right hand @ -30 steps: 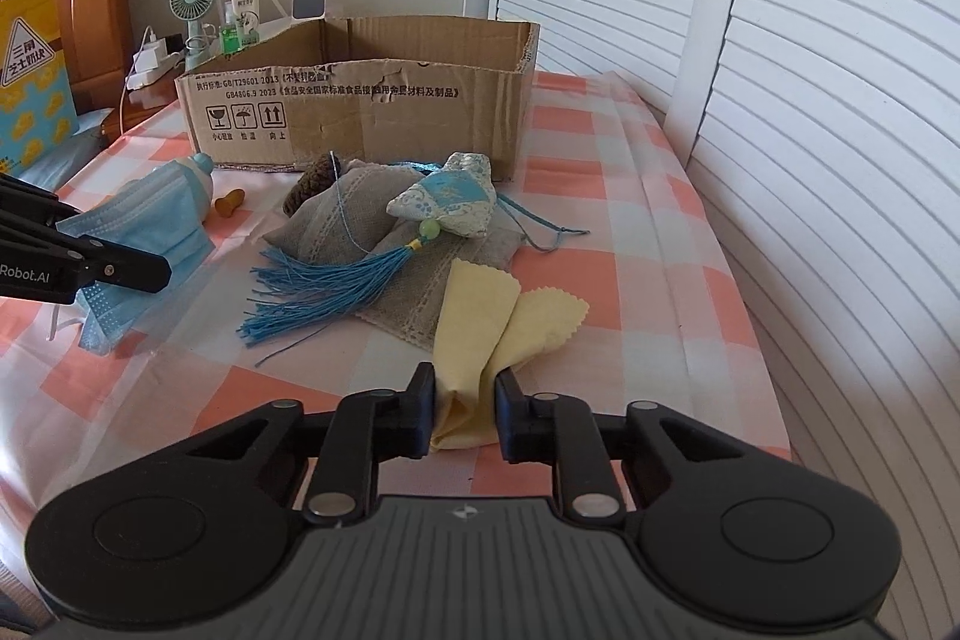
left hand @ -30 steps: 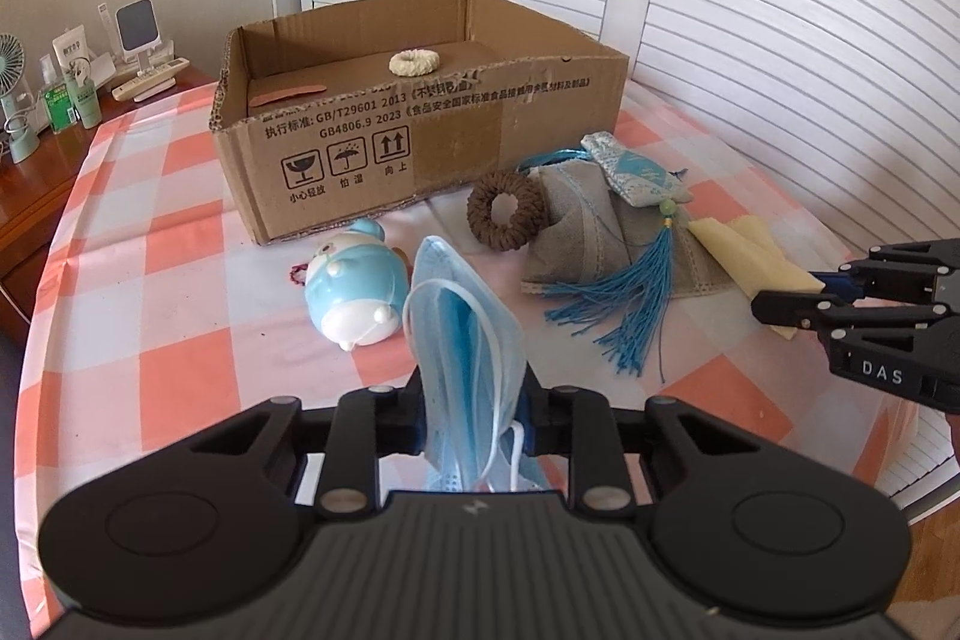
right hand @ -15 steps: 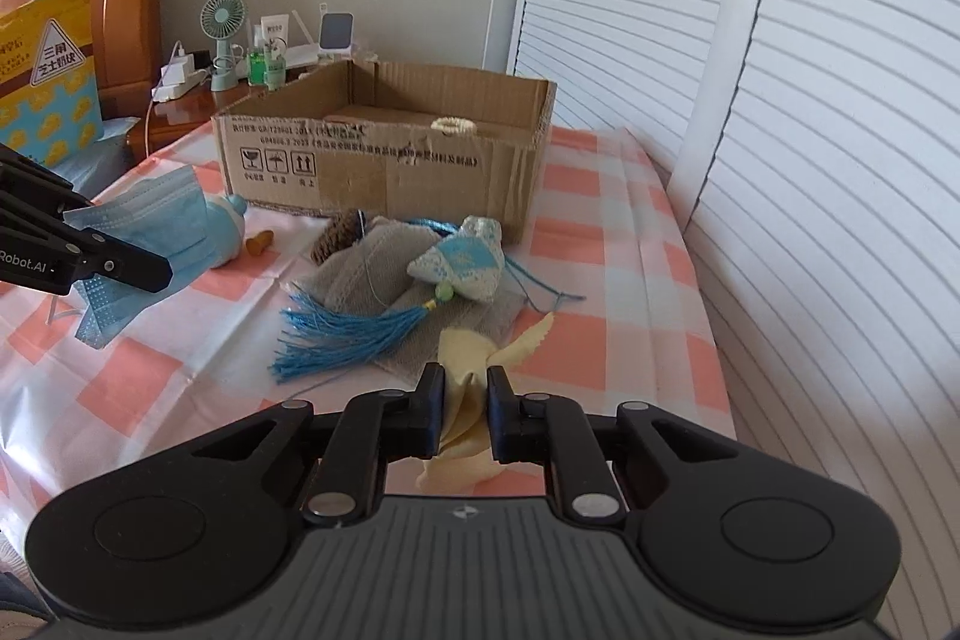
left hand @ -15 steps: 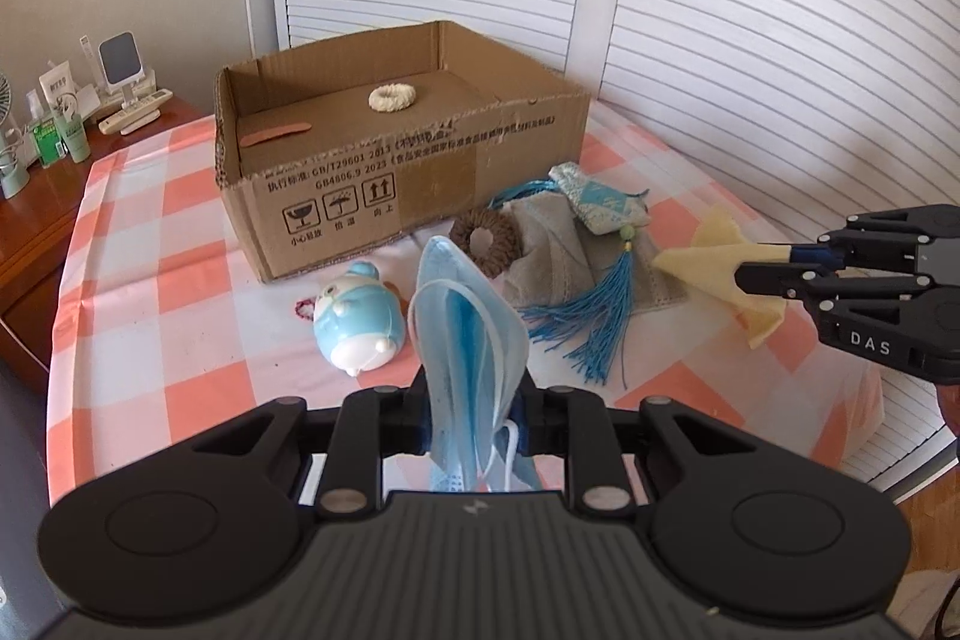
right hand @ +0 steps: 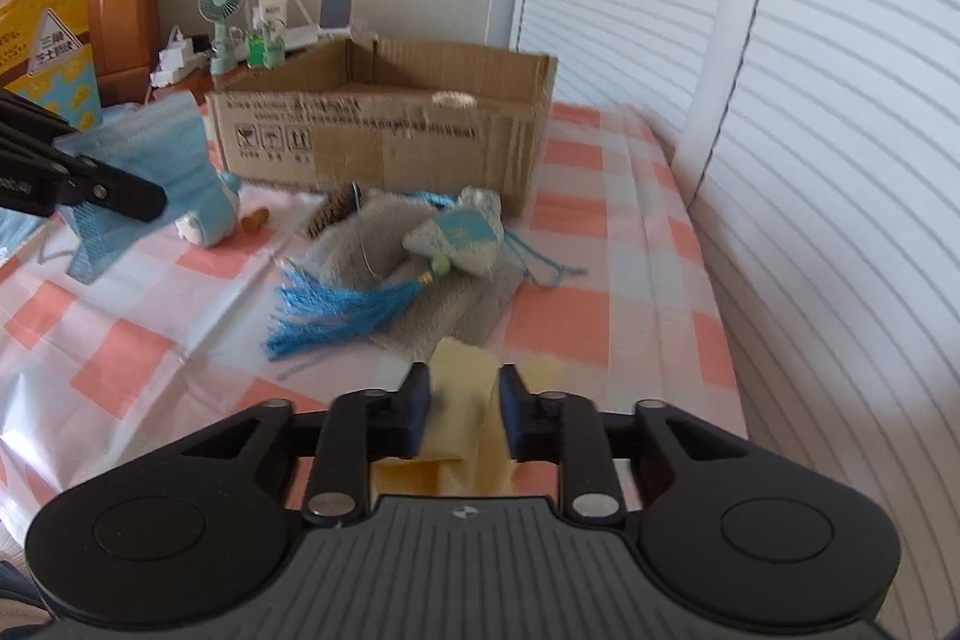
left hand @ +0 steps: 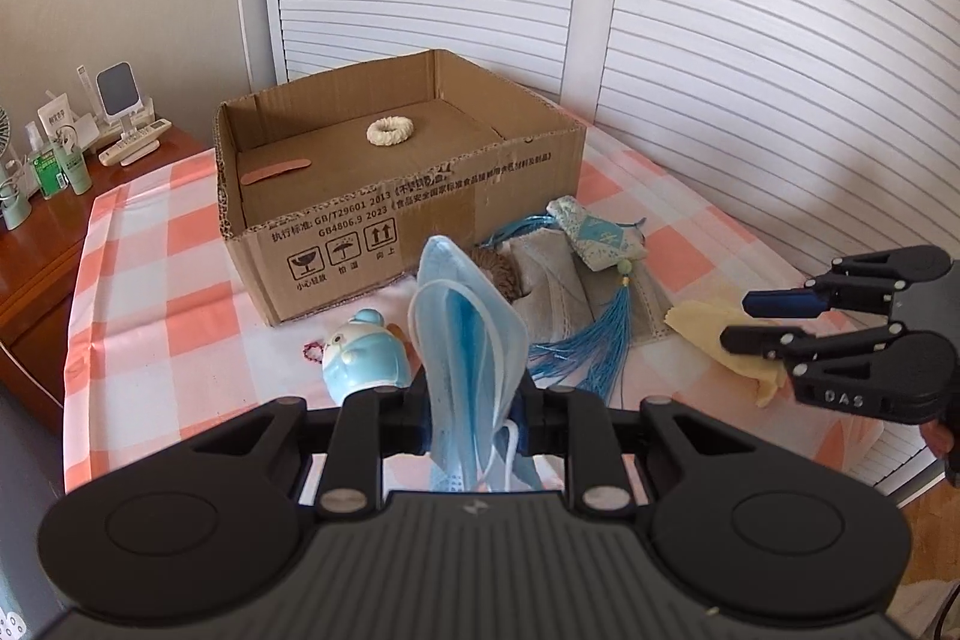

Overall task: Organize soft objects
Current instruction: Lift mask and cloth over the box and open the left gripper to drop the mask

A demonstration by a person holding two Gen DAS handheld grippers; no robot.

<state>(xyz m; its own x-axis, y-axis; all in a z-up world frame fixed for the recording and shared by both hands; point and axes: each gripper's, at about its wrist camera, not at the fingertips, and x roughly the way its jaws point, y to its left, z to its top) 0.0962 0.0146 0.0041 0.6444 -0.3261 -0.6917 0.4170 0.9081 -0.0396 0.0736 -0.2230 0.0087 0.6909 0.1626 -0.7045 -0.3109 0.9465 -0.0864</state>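
Observation:
My left gripper is shut on a blue face mask, which stands up between its pads above the checked tablecloth. The right wrist view has that gripper and the mask at the left. The jaws of my right gripper are opening, and a yellow cloth lies slack between the parted pads. In the left wrist view the right gripper hovers just over the yellow cloth on the table. An open cardboard box stands behind, holding a cream ring and a pink strip.
In front of the box lie a pale blue plush toy, a brown scrunchie, a grey cloth and a sachet with a blue tassel. White slatted doors close the right side. A wooden nightstand with bottles stands left.
The right gripper first lifted the yellow cloth, then its jaws parted and the cloth dropped back onto the table. The left gripper rose a little with the mask.

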